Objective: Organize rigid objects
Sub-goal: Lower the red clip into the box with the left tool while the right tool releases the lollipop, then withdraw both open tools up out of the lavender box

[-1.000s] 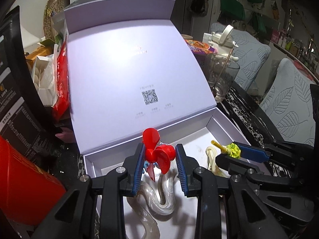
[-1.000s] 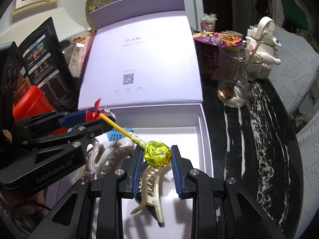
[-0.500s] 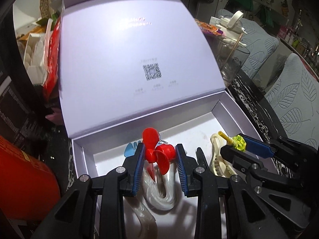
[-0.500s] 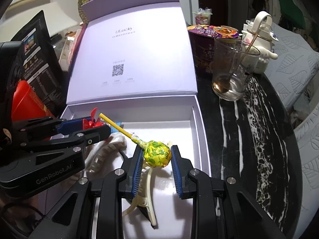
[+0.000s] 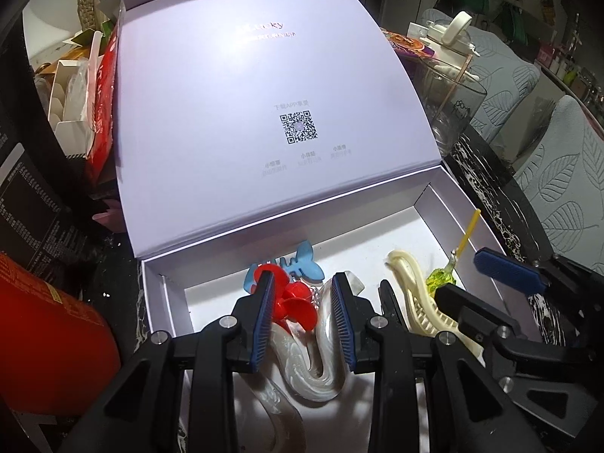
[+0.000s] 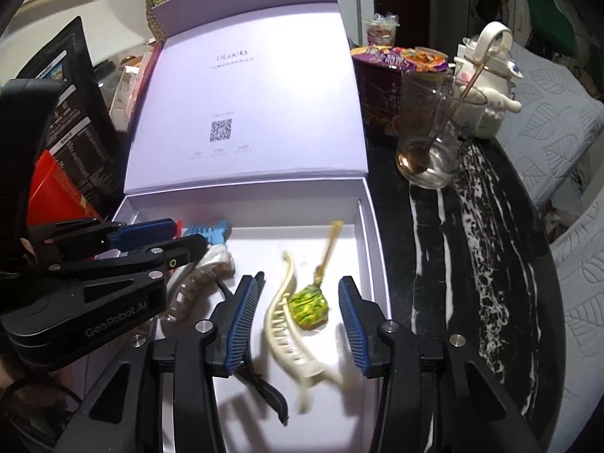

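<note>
Left claw (image 5: 302,315) clamps red propeller toy (image 5: 292,300) above lilac box (image 5: 162,302); right claw (image 6: 298,321) just opening, jaws apart, lollipop (image 6: 310,307) loose beside cream hair clip (image 6: 287,336)

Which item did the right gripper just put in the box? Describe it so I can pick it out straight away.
Look in the open lavender box, near its right wall. Between the right gripper's jaws, which have just been opening, lies a lollipop beside a cream hair claw. It is the only thing on a thin yellow stick, with a crinkly green-yellow wrapper.
</note>
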Tool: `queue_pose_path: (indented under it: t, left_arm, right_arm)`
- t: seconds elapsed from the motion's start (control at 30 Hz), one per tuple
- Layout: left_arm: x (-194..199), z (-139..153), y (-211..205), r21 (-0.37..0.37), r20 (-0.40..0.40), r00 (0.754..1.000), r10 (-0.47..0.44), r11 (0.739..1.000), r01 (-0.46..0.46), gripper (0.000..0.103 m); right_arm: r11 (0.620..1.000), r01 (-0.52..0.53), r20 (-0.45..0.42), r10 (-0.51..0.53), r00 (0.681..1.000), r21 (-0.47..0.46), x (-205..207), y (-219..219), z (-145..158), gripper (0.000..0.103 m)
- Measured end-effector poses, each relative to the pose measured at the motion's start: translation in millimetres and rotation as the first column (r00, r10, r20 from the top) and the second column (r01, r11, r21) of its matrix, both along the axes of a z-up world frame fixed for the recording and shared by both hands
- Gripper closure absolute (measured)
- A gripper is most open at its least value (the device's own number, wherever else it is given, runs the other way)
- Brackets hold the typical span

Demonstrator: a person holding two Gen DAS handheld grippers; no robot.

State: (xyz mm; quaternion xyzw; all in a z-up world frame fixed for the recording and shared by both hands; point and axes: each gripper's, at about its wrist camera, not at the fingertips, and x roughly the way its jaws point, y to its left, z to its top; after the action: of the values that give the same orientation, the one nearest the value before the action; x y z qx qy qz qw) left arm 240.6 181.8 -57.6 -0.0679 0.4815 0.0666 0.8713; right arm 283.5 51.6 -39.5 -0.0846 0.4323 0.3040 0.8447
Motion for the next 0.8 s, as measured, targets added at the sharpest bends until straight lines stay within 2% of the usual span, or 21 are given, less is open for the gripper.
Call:
queue_pose_path:
  t: [0.13,0.37,0.8]
  left_arm:
    - [-2,1,0,-0.009,0.002,1.000,0.001,1.000,-0.001,0.067]
    - [-9,14,-3,0.006,0.033,0.999,0.017,1.000,-0.017,0.067]
    - [-38,76,-21,0.047,0.153,0.988,-0.001,0.999,-0.006,0.067]
  right_arm:
    - [1.000,0.004,0.023,-0.004,1.000,-0.003,-4,-2,7,0.057]
    - [1.000,0.007,0.057,-0.006,0.998,-0.010,-12,-3,19,0.057]
    - [0.999,0.018,0.143,-0.023,0.989,0.036,-36,-23,67,0.057]
